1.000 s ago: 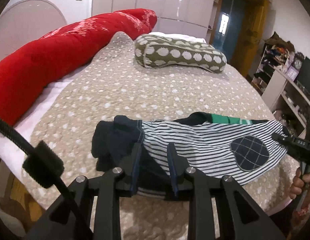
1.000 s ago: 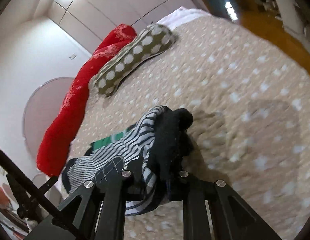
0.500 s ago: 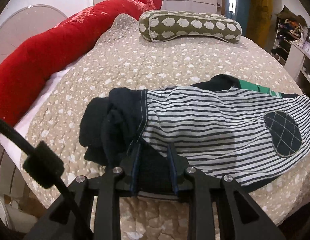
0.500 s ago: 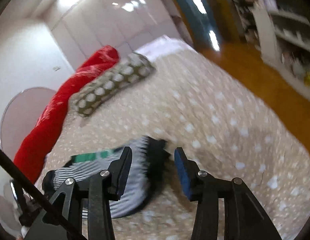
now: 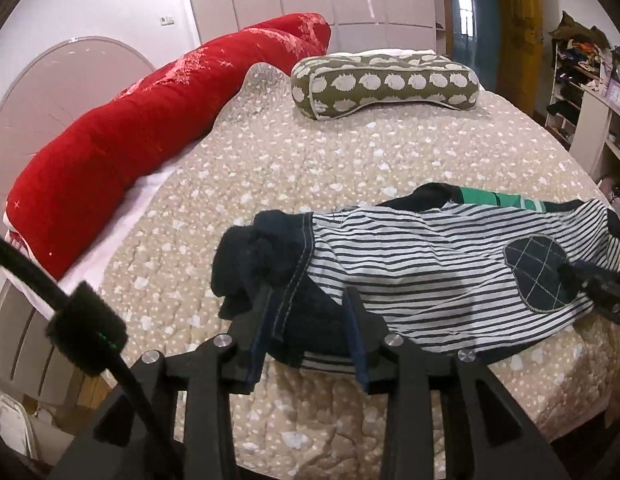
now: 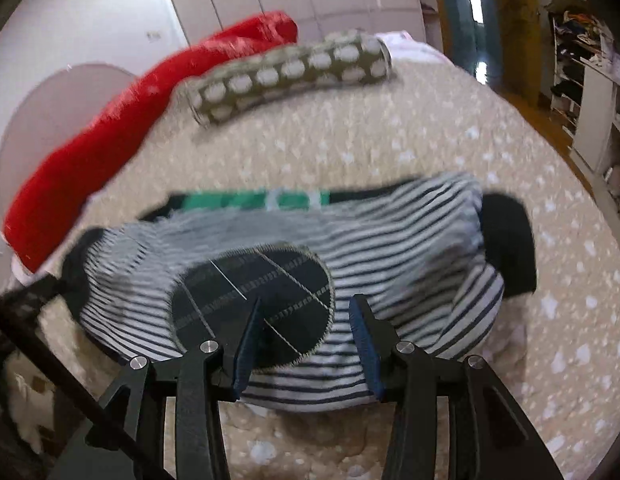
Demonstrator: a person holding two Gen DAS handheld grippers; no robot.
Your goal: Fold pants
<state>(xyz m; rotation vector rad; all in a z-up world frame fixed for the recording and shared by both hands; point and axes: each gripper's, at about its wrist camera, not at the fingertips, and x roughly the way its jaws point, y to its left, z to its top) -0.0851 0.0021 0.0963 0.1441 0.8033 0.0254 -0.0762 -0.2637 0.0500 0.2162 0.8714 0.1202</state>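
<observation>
The striped pants (image 5: 414, 264), white with dark stripes, a dark checked oval patch (image 5: 538, 268) and navy cuffs (image 5: 262, 256), lie folded across the near part of the bed. My left gripper (image 5: 310, 312) is open, with the navy cuff end between its fingers. My right gripper (image 6: 306, 320) is open just above the patch (image 6: 254, 300) at the near edge of the pants (image 6: 398, 248). Its tip shows at the right of the left wrist view (image 5: 598, 292).
The bed has a beige spotted quilt (image 5: 330, 160). A long red bolster (image 5: 122, 152) runs along its left side. An olive spotted pillow (image 5: 386, 84) lies at the far end. Shelves (image 5: 590, 92) stand to the right. The bed's near edge is just below my grippers.
My right gripper let go of the navy cuff end, opened and swung round to the patch side. My left gripper opened slightly around the other cuff end.
</observation>
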